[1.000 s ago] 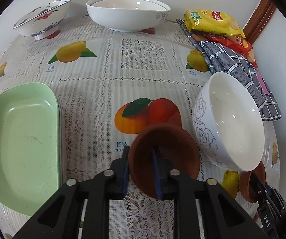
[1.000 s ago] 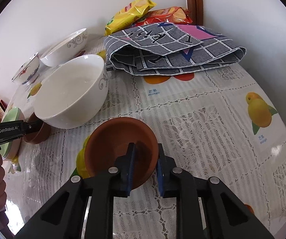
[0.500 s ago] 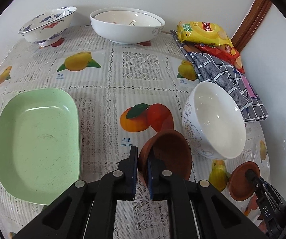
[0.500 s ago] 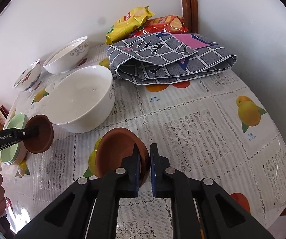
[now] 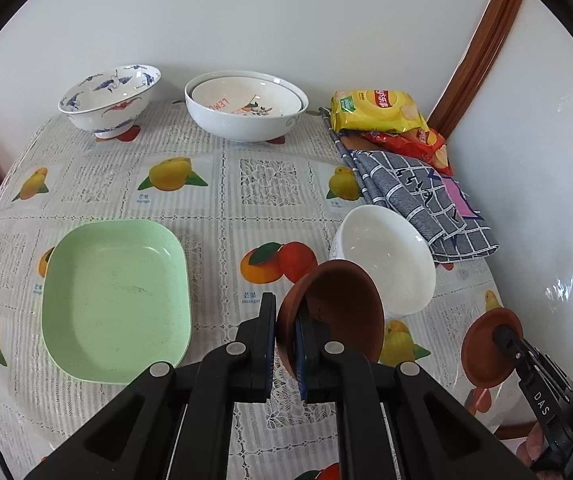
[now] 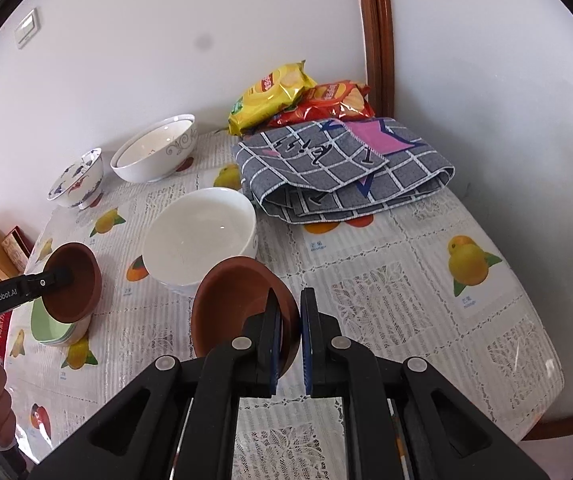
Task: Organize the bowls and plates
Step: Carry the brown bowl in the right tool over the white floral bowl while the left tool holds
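Note:
My left gripper [image 5: 286, 332] is shut on the rim of a brown bowl [image 5: 338, 312] and holds it tilted above the table, beside a white bowl [image 5: 386, 256]. My right gripper [image 6: 289, 328] is shut on the rim of a second brown bowl [image 6: 234, 308], also lifted, in front of the white bowl [image 6: 198, 244]. Each held bowl shows in the other view: the right one [image 5: 486, 348], the left one [image 6: 72, 280]. A green rectangular plate [image 5: 114, 300] lies at the left. A blue-patterned bowl [image 5: 110, 96] and two nested white bowls [image 5: 246, 108] stand at the back.
A folded grey checked cloth [image 6: 346, 168] and two snack bags [image 6: 278, 96] lie in the back right corner by the wall. The table [image 5: 222, 184] has a fruit-print cover. Its right edge [image 6: 542, 412] is close to my right gripper.
Both grippers have lifted their brown bowls off the table and drawn back, so more of the table shows. The white bowl and green plate have not moved.

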A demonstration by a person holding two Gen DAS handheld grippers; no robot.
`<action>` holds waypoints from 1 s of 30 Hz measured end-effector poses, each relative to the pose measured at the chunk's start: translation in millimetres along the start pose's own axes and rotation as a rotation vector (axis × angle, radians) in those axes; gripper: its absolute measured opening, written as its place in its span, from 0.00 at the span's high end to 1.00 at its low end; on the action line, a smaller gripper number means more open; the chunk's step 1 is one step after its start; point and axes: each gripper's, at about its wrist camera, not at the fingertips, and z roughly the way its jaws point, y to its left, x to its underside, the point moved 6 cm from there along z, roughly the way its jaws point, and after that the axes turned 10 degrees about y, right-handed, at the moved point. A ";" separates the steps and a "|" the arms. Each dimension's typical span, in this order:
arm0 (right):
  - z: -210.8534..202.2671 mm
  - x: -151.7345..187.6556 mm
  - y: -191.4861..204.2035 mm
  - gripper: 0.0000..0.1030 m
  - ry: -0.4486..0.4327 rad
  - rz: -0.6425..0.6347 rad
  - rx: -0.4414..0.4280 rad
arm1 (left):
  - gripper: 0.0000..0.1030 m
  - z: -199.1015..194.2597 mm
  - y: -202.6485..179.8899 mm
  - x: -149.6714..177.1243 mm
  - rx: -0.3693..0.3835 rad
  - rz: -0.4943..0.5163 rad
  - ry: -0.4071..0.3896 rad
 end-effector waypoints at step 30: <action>-45.3 -39.4 50.9 0.91 -0.096 -0.021 -0.009 | 0.92 -67.8 17.2 -7.7 -0.003 0.040 -0.095</action>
